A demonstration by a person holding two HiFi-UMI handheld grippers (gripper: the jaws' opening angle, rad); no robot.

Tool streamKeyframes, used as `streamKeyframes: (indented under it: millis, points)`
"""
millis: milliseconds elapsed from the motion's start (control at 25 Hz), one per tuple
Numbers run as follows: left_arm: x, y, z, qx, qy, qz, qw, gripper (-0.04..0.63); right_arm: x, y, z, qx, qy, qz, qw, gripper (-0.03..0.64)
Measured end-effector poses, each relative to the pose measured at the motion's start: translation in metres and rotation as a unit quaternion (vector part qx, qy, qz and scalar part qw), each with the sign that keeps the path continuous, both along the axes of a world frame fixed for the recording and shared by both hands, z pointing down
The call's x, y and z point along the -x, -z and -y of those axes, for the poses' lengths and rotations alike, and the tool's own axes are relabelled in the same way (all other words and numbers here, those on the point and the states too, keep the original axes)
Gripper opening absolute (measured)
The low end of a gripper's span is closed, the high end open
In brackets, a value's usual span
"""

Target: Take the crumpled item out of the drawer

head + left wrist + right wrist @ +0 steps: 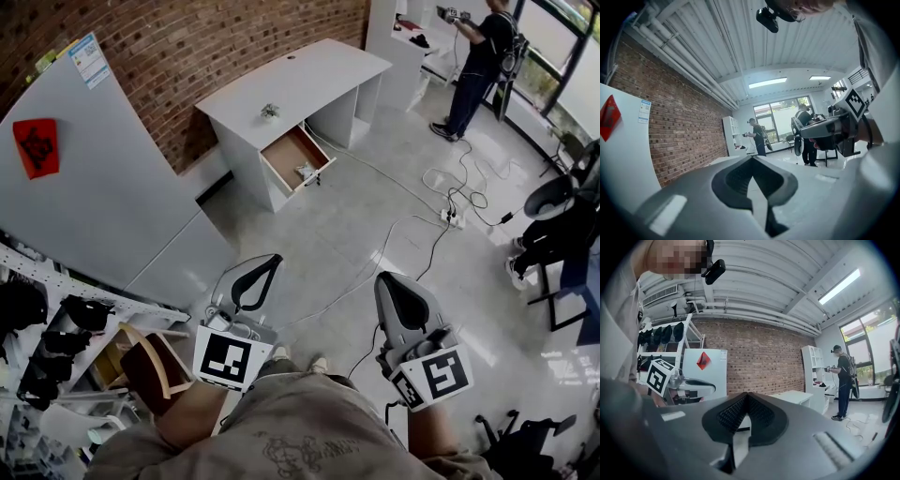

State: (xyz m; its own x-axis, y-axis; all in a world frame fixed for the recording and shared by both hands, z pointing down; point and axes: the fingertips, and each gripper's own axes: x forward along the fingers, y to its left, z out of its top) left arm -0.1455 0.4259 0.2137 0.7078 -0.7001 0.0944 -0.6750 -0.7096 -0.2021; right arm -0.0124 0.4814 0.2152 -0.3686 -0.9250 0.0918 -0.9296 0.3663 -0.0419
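A white desk point(291, 80) stands far ahead against the brick wall. Its wooden drawer point(292, 157) is pulled open, and a small pale crumpled item point(306, 171) lies inside near the front. Another small object point(270, 112) sits on the desk top. Both grippers are held close to my body, several steps from the desk. My left gripper point(274, 259) point(752, 159) is shut with nothing in it. My right gripper point(384, 278) point(747, 395) is also shut and holds nothing. The desk point(792, 397) shows small in the right gripper view.
A large white panel point(103, 169) leans at the left. Cables point(441, 202) and a power strip point(453, 217) lie across the floor between me and the desk. A person point(478, 56) stands at the far right. A black chair point(562, 216) is at right, shelving point(37, 347) at left.
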Motion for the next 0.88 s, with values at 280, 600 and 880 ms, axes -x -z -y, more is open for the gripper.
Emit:
streamKeyframes:
  millis: [280, 600, 880]
  points:
    - [0.003, 0.007, -0.014, -0.006, 0.030, -0.018, 0.9994, 0.000, -0.014, -0.015, -0.019, 0.015, -0.006, -0.003, 1.000, 0.028]
    - [0.021, 0.010, -0.003, -0.010, 0.077, -0.049, 0.9958, 0.144, -0.012, -0.022, -0.013, 0.028, 0.002, -0.002, 1.000, 0.028]
    - [0.028, -0.001, 0.028, 0.002, 0.074, -0.046, 0.9962, 0.152, -0.006, -0.025, 0.013, 0.031, -0.003, -0.006, 1.000, 0.028]
